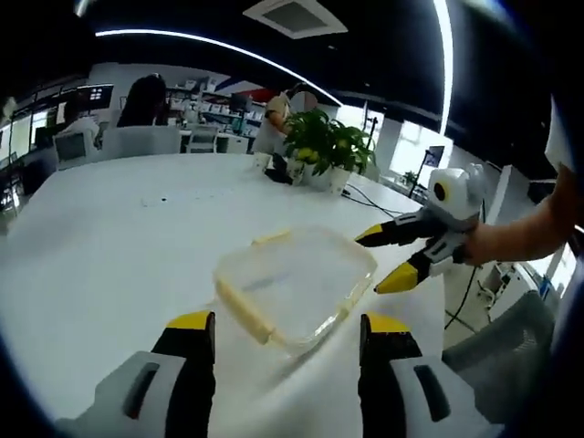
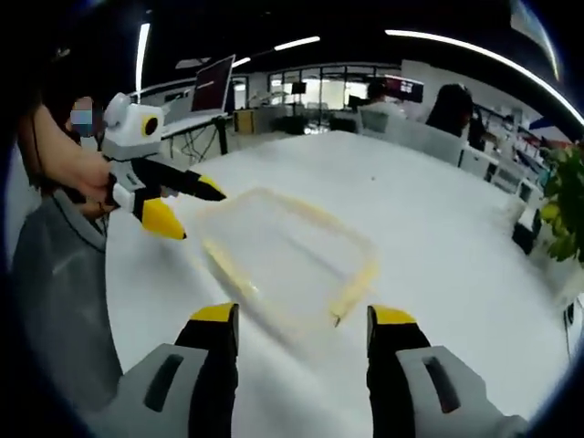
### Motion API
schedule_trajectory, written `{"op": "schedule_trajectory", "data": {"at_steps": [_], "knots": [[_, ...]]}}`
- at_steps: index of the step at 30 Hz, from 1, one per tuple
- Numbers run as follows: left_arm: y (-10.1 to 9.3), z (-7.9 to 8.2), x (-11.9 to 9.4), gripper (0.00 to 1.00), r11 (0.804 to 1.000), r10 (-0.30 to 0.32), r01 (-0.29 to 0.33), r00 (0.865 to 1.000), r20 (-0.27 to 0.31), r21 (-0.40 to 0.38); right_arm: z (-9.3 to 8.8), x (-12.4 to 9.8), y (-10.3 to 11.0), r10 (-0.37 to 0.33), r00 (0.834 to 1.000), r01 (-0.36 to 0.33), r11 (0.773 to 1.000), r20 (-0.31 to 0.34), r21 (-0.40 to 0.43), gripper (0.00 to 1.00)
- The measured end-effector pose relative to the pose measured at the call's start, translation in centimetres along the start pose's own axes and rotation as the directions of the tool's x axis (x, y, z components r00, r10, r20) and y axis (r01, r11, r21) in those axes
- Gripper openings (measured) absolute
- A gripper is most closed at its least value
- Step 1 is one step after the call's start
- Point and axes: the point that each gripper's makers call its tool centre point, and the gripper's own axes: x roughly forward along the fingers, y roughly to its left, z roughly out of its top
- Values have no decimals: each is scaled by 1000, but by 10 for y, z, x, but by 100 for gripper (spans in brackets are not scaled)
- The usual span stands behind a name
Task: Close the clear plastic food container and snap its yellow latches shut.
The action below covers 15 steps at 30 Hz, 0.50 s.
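Lying on the white tabletop just ahead of and between both sets of spread, empty jaws, the clear container sat lid-down, its near yellow latch closest to the left gripper, the right gripper facing it.

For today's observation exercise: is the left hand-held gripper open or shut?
Open. In the left gripper view the left hand-held gripper has its yellow-tipped jaws standing wide apart, the clear container on the table visible between them, ungripped.
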Motion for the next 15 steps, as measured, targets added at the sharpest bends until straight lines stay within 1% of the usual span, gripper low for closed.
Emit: {"op": "schedule_trajectory", "data": {"at_steps": [2,3,4,6,9,11,13,15], "knots": [[-1,-5,4,59,1000,3,-3,1000,-7,13,-4,3,-1,2,1000,-2,1000,-11,3,54],[1,-10,6,59,999,22,-21,999,-24,30,-6,5,-2,1,1000,-1,1000,-16,0,53],[1,-13,9,59,999,26,-25,999,-30,36,-7,7,-3,-3,1000,3,1000,-19,-3,53],[3,-18,14,58,999,35,-34,999,-35,32,-9,11,-7,-13,1000,13,1000,-19,-3,52],[4,-18,18,54,998,47,-46,998,-32,42,-13,16,-9,-16,999,15,1000,-33,-24,51],[5,-18,20,50,997,50,-49,998,-30,55,-14,18,-9,-9,999,8,1000,-36,-30,51],[6,-18,20,49,997,50,-48,998,-31,55,-13,19,-7,-2,1000,1,999,-25,-43,51],[7,-14,20,48,998,51,-50,999,-18,48,-11,19,-7,-3,1000,2,998,-20,-59,49]]}}
